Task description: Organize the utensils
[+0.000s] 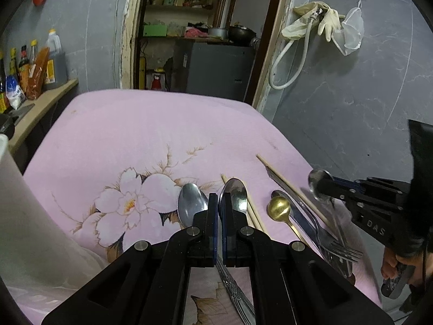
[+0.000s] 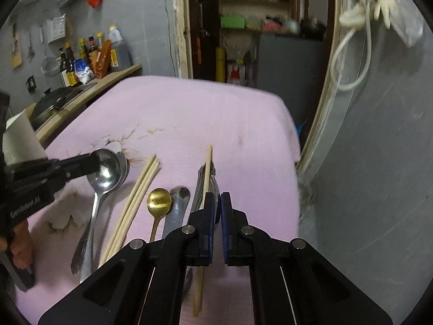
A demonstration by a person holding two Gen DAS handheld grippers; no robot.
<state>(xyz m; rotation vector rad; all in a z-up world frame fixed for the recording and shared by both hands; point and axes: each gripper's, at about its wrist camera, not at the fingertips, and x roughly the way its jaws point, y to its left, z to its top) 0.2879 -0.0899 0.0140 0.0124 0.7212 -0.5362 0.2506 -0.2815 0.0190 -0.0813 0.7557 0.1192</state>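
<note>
Pink floral cloth over the bench, grey wall tight on the right, counter with bottles off the far left.

Left claw: jaws closed on the ornate-handled spoon at the neck. Bowl pokes out past the tips and the handle trails back under the claw. Neck grip probably keeps it from swinging.

Right claw: jaws closed. From the left wrist view the plain spoon sits at its tips, bowl forward, and looks clamped. Its own view shows only a thin sliver between the pads, so contact there is hard to confirm.

Lying on the cloth between the claws:
- loose spoon, just beside the left claw
- chopstick bundle
- gold spoon
- knife and fork, overlapping
- single chopstick, lying across them

Everything runs roughly parallel, so sorting by type looks partly done. My read is that both held spoons belong with the loose one.

Clearance:
- far half of the bench is open
- near right is crowded, with the fork close to the cloth edge and the wall near
- white container blocks the near left

Moving the right claw leftward means crossing over the whole row, so lift before traversing.
</note>
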